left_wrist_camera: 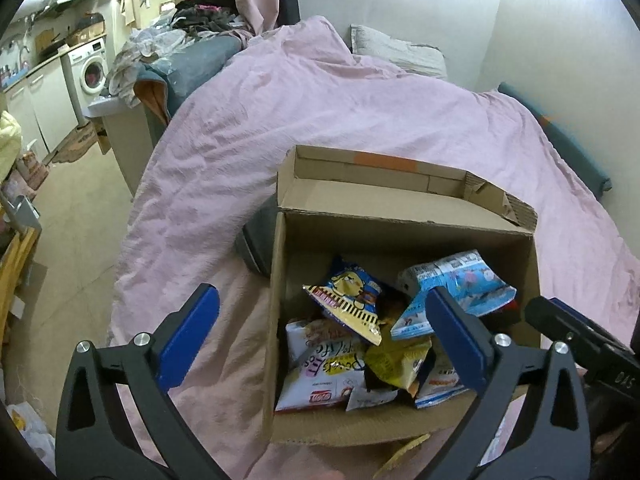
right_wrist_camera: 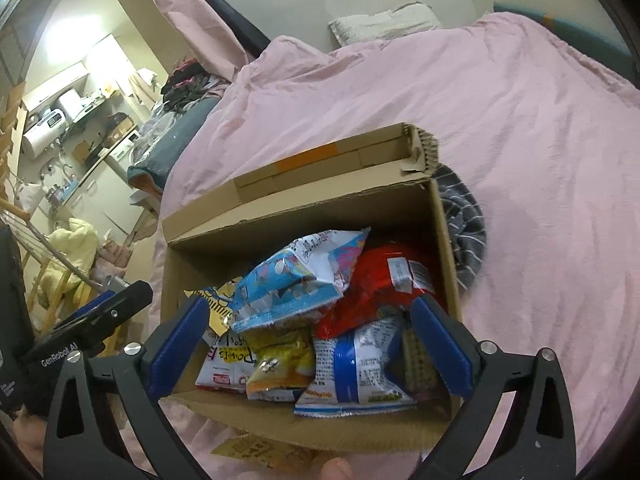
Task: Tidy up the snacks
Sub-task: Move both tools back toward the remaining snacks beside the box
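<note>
An open cardboard box (left_wrist_camera: 400,240) (right_wrist_camera: 304,216) sits on a pink bed cover and holds several snack bags. In the left wrist view I see a blue and yellow cartoon bag (left_wrist_camera: 352,300), a light blue bag (left_wrist_camera: 468,284) and a white bag (left_wrist_camera: 320,372). In the right wrist view a light blue bag (right_wrist_camera: 296,280) lies on top, beside a red bag (right_wrist_camera: 376,284), a yellow bag (right_wrist_camera: 280,364) and a blue and white bag (right_wrist_camera: 356,364). My left gripper (left_wrist_camera: 320,320) is open and empty over the box's left wall. My right gripper (right_wrist_camera: 308,332) is open and empty above the bags.
The pink bed cover (left_wrist_camera: 320,120) (right_wrist_camera: 520,120) spreads around the box. A grey striped cloth (right_wrist_camera: 464,224) lies against the box's right side. A pillow (left_wrist_camera: 400,52) lies at the far wall. The floor and a washing machine (left_wrist_camera: 92,68) are at the left.
</note>
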Motion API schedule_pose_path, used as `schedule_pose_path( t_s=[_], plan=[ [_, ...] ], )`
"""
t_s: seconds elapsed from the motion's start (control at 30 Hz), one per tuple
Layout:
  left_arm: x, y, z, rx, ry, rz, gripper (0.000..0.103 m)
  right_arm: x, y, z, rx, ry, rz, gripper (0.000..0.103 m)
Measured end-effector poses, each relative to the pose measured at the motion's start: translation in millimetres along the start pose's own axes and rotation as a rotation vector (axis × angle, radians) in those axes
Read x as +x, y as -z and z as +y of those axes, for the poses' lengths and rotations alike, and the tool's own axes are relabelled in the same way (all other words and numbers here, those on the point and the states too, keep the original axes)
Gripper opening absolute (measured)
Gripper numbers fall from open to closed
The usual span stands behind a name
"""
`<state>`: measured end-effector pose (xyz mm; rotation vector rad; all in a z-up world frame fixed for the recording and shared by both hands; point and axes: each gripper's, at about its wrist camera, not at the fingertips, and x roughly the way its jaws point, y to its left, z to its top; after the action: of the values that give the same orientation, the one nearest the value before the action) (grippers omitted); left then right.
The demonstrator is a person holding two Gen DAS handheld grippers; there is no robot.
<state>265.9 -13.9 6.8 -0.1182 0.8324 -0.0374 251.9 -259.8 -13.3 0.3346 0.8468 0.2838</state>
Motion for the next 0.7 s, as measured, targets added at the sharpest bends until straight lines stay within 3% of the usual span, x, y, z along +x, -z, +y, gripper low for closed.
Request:
schedule_pose_path(
  t_s=[0.2, 0.57, 0.7],
  plan=[
    [-10.9, 7.1, 0.0, 0.024, 0.007, 0.003, 0.102, -11.0, 12.2, 6.3, -0.028, 0.028, 0.009, 0.103],
    [-29.3, 38.6, 10.0, 0.027, -0.026, 0.044, 0.102, -39.9, 45.0, -0.2, 0.043, 0.039, 0.035, 0.103],
    [-36.2, 52.2, 9.1, 0.045, -0.031, 0.057, 0.102, -49.7, 56.8, -7.2, 0.095, 0.006, 0.051, 0.103]
  ],
)
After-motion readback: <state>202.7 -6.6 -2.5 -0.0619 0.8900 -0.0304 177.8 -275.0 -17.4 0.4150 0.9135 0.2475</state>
